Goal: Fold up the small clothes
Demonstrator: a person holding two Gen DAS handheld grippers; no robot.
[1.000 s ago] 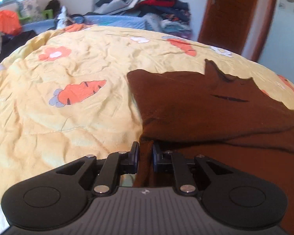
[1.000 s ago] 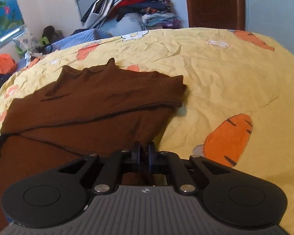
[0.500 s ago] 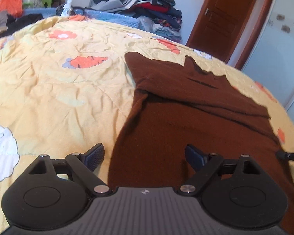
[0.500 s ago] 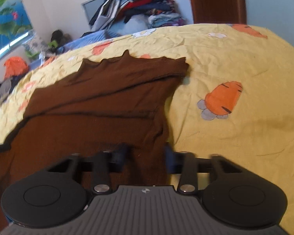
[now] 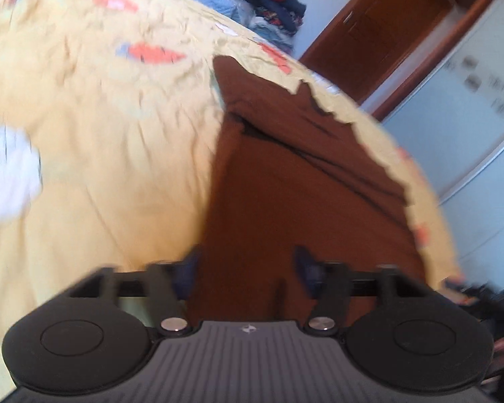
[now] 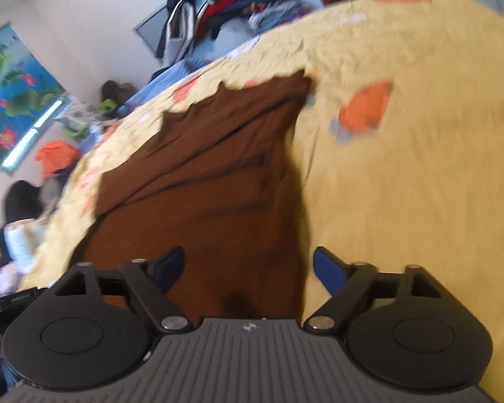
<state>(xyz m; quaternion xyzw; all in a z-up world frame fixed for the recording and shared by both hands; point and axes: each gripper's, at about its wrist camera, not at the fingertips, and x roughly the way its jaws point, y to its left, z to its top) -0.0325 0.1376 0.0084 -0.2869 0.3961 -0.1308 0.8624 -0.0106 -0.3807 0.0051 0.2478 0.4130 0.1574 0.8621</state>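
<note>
Lying flat on yellow quilt (image 5: 94, 168), brown top (image 5: 285, 184), part-folded, upper layer doubled over lower. Left gripper (image 5: 247, 268) above near left edge of top, jaws opening, pads apart with brown cloth showing between and beneath them, not pinched. Right gripper (image 6: 248, 268) above near right edge of top (image 6: 218, 184), jaws opening too, blue pads wide apart: left one over cloth, right one over bare quilt (image 6: 403, 184). Nothing clamped in either. Orange carrot print (image 6: 364, 107) just right of top's far corner. Clothes pile (image 6: 218, 3) beyond quilt against wall; brown door (image 5: 379, 30) to right in left view. Both views blurred, so whether pads touch cloth cannot tell.
</note>
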